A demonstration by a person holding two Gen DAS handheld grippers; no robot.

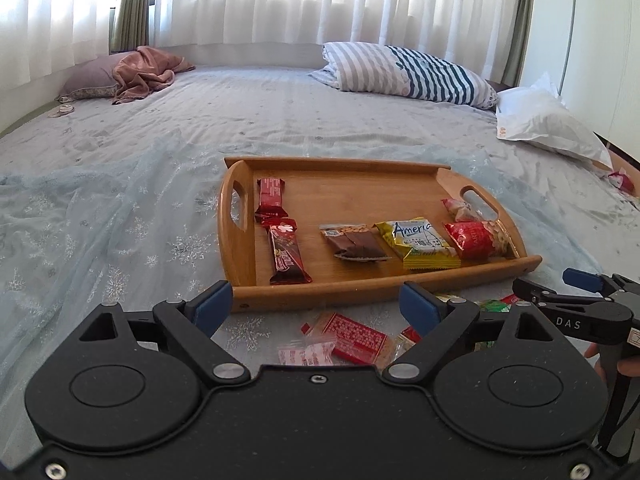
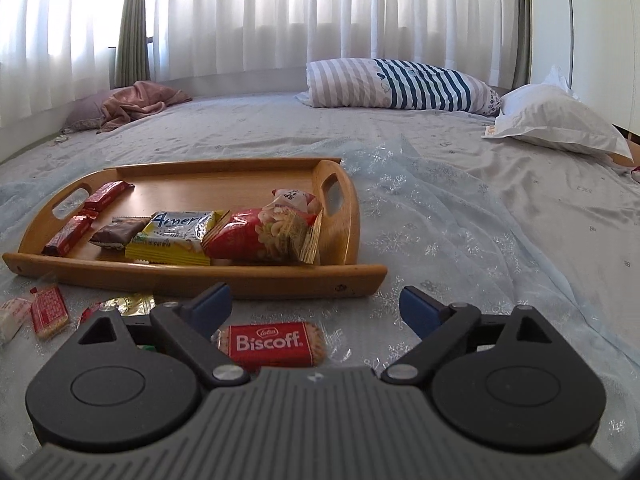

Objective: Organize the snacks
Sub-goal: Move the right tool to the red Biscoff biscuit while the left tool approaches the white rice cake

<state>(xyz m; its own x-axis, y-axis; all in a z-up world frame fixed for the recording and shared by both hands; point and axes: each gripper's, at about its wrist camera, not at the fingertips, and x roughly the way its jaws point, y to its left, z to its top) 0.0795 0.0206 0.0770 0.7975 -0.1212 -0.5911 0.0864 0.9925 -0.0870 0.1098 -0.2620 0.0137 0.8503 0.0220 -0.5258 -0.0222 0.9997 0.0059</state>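
My right claw hangs spread wide, nothing pinched, over a red packet reading "Lotus Biscoff" on the sheet; my left claw is spread too, above loose red wrappers. Just beyond, the wooden tray's near rim fronts a yellow "America" pack; open bedding lies right.
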